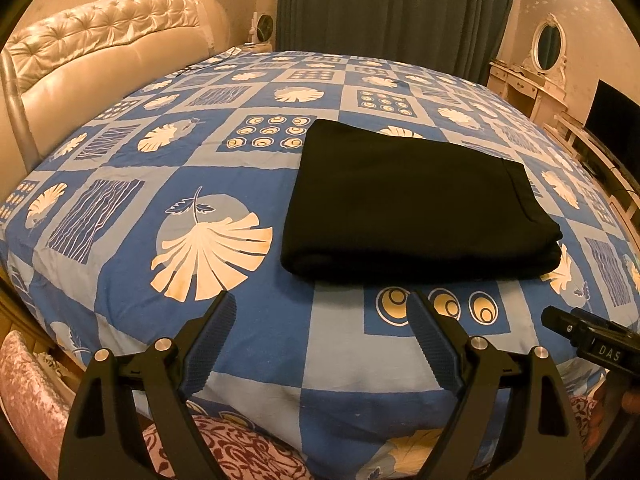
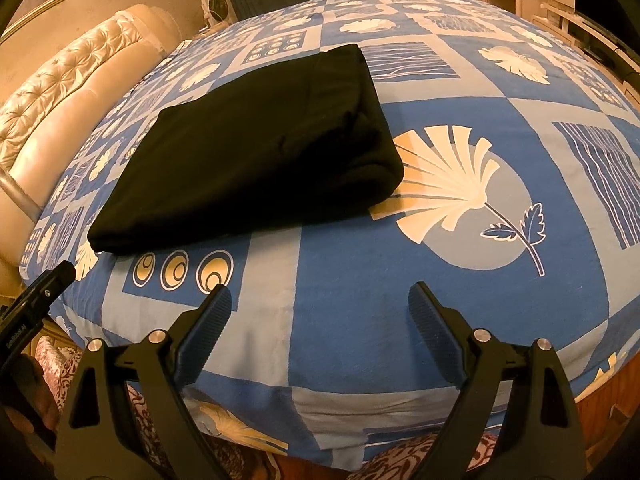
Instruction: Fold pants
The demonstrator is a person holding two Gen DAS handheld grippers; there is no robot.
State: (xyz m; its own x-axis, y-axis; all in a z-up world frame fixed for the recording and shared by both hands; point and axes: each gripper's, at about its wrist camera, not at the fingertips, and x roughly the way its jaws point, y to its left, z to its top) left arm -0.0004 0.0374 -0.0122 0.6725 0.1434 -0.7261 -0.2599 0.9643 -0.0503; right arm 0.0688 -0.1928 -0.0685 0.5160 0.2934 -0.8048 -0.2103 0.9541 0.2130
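Note:
The black pants (image 1: 416, 204) lie folded into a flat rectangle on the blue patterned bedspread (image 1: 168, 184). They also show in the right wrist view (image 2: 256, 152), up and to the left. My left gripper (image 1: 320, 304) is open and empty, held near the bed's front edge, just short of the pants' near fold. My right gripper (image 2: 320, 296) is open and empty too, to the right of the pants and apart from them. Its tip shows at the right edge of the left wrist view (image 1: 560, 320).
A cream tufted headboard (image 1: 100, 60) runs along the bed's left side. Dark curtains (image 1: 392, 8) hang behind the bed. A white dressing table with an oval mirror (image 1: 548, 44) and a dark screen (image 1: 616, 120) stand on the right. A pink patterned fabric (image 1: 24, 392) lies below the bed's edge.

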